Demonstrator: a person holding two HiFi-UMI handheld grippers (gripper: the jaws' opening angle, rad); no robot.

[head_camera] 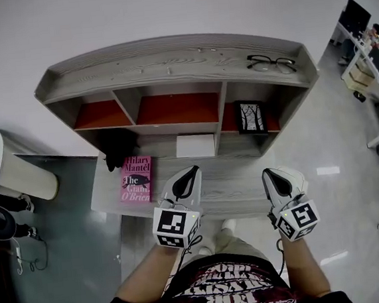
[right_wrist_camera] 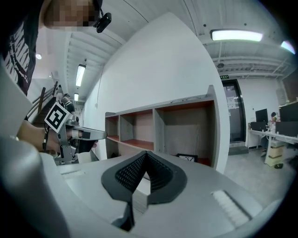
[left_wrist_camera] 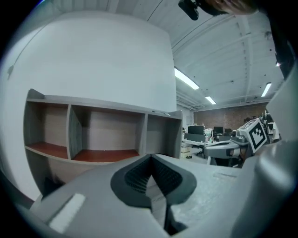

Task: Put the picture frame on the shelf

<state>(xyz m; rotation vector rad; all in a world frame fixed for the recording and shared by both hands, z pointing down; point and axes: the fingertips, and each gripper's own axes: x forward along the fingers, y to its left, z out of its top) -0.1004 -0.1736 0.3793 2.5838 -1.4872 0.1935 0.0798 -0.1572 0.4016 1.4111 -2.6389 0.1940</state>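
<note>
— Both hands busy?
— No. Before the shelf (head_camera: 167, 63), left gripper (head_camera: 192, 171) and right gripper (head_camera: 269, 173) sit clenched, empty.
— Picture frame (head_camera: 250, 117)?
— Already in the right-hand compartment, apparently upright. Placing looks done; next, simply back away.

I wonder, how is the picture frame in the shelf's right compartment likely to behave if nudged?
The frame stands on edge and looks thin, so a nudge would probably tip it. Its black border looks rigid, so it should lift stiffly. Its front may be glass, hence perhaps fragile; I cannot tell.
</note>
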